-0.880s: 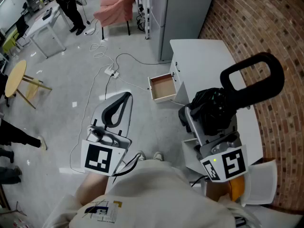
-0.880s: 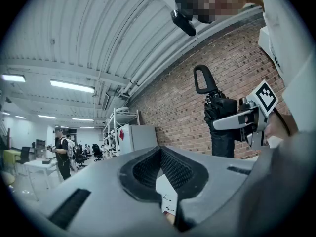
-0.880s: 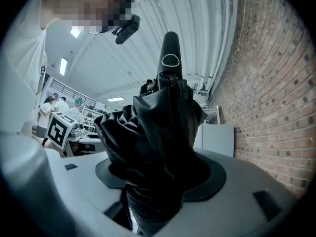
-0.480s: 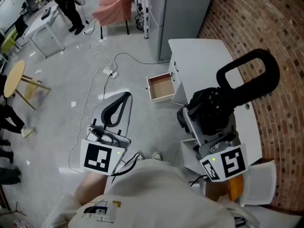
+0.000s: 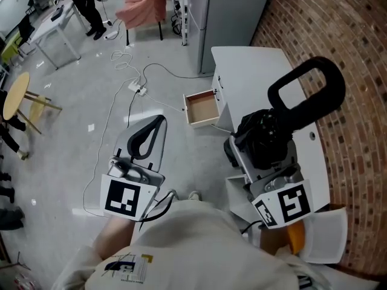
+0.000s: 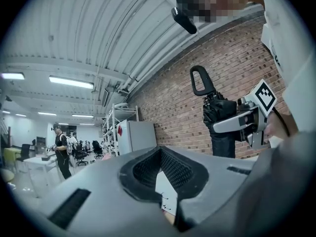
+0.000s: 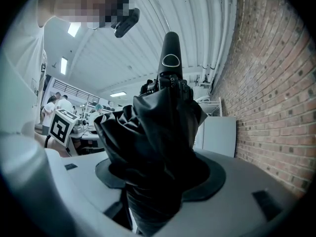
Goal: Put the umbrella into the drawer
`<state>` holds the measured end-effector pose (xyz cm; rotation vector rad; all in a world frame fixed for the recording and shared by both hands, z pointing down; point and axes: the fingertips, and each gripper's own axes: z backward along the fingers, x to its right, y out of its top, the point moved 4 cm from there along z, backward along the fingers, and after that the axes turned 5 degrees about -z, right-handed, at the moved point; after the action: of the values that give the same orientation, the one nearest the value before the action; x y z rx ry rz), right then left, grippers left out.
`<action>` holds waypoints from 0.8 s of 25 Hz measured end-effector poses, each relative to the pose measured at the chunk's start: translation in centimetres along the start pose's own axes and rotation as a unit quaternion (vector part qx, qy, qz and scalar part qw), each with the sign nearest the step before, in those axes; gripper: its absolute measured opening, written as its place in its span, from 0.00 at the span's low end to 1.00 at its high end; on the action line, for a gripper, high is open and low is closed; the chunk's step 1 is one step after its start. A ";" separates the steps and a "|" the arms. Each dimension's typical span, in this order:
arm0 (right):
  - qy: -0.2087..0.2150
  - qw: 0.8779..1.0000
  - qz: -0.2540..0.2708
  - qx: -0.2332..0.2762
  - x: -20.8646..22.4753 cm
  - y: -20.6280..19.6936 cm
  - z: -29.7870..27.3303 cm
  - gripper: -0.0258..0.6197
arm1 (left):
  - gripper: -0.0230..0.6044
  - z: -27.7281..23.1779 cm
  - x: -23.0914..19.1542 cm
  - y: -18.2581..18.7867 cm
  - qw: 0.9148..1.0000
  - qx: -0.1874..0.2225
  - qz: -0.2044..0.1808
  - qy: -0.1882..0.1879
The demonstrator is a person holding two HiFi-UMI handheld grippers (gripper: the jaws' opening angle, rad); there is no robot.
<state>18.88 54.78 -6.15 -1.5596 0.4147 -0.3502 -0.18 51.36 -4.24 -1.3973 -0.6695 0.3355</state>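
A folded black umbrella [image 5: 266, 136] with a black loop handle [image 5: 305, 92] stands between the jaws of my right gripper [image 5: 260, 150], which is shut on its bunched fabric. The right gripper view shows the umbrella [image 7: 158, 127] filling the jaws of that gripper [image 7: 163, 169], handle pointing away. It hangs above the white cabinet [image 5: 254, 71]. The small wooden drawer [image 5: 202, 109] stands pulled out to the cabinet's left, and I see nothing in it. My left gripper [image 5: 158, 123] hangs over the floor to the left, jaws together and bare. Beyond that gripper [image 6: 160, 152], the left gripper view shows the umbrella [image 6: 219, 127].
A red brick wall [image 5: 357, 71] runs along the right. A tall grey cabinet [image 5: 230, 11] stands behind the white one. A cable with a power strip [image 5: 136, 88] lies on the floor. A pink chair [image 5: 148, 8], a round wooden table [image 5: 18, 98] and people stand far left.
The umbrella in my right gripper has drifted slightly left and up in the head view. The left gripper has kept still. A person at the left edge has moved.
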 end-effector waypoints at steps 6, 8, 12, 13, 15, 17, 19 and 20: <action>0.014 1.000 0.003 -0.006 2.0 -1.0 0.6 0.47 | 0.05 -1.1 1.9 -0.4 1.000 -0.007 -0.002 0.010; 0.018 1.000 0.003 -0.010 2.8 -1.4 0.7 0.47 | 0.05 -1.4 2.6 -0.5 1.000 -0.011 -0.004 0.014; 0.033 0.999 0.004 -0.019 3.3 -2.1 0.6 0.47 | 0.05 -1.4 2.9 -0.6 0.999 -0.014 -0.006 0.028; 0.037 0.999 0.005 -0.020 3.3 -2.3 0.5 0.47 | 0.05 -1.4 2.9 -0.6 0.999 -0.014 -0.008 0.031; 0.041 0.999 0.004 -0.020 3.5 -2.5 0.3 0.47 | 0.05 -1.4 3.0 -0.6 0.999 -0.014 -0.012 0.034; 0.041 0.999 0.003 -0.018 3.4 -2.7 0.0 0.47 | 0.05 -1.3 2.9 -0.7 0.999 -0.016 -0.015 0.034; 0.041 0.999 0.001 -0.017 3.3 -3.1 -0.3 0.47 | 0.05 -1.4 2.7 -1.0 0.999 -0.016 -0.019 0.032; 0.040 0.999 0.000 -0.018 3.3 -3.3 -0.5 0.47 | 0.05 -1.5 2.7 -1.1 0.999 -0.016 -0.020 0.031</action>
<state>21.73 52.82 -2.94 -1.5835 0.4857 -0.4092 2.65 51.56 -2.58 -1.4172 -0.6533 0.2512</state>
